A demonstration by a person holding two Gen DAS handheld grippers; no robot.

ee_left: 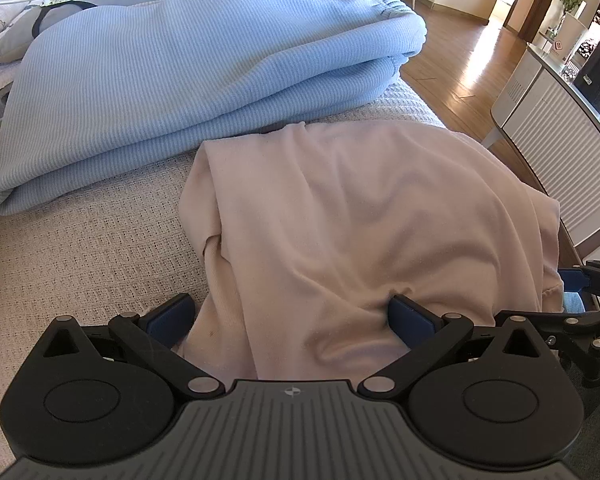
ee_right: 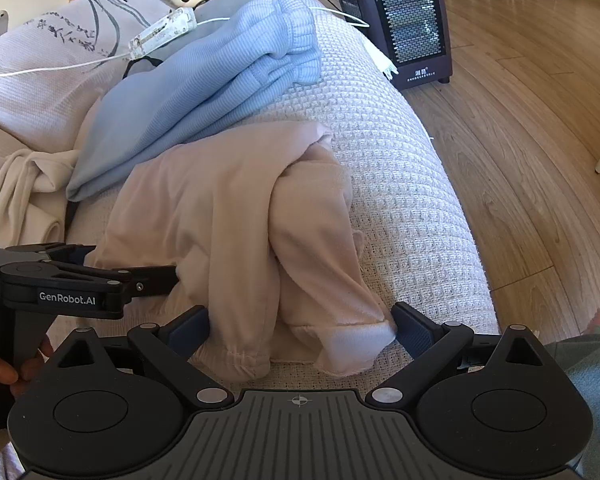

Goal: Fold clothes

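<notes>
A pale pink garment (ee_left: pixel 360 220) lies loosely bunched on the woven sofa cover (ee_left: pixel 100 248). In the left wrist view its near edge runs between the fingers of my left gripper (ee_left: pixel 292 318), whose jaws stand wide apart over the cloth. In the right wrist view the pink garment (ee_right: pixel 220 208) shows a gathered hem and a white cuff (ee_right: pixel 360 344) between the fingers of my right gripper (ee_right: pixel 300 328), also spread wide. My left gripper (ee_right: pixel 128 268) appears at that garment's left side. A folded light blue garment (ee_left: pixel 180 80) rests just beyond.
A cream garment (ee_right: pixel 20 192) is heaped at the left. A white power strip (ee_right: pixel 160 32) with its cable lies on a cushion behind. A dark heater (ee_right: pixel 404 28) stands on the wooden floor (ee_right: pixel 520 140) past the sofa's right edge. A white cabinet (ee_left: pixel 560 148) stands nearby.
</notes>
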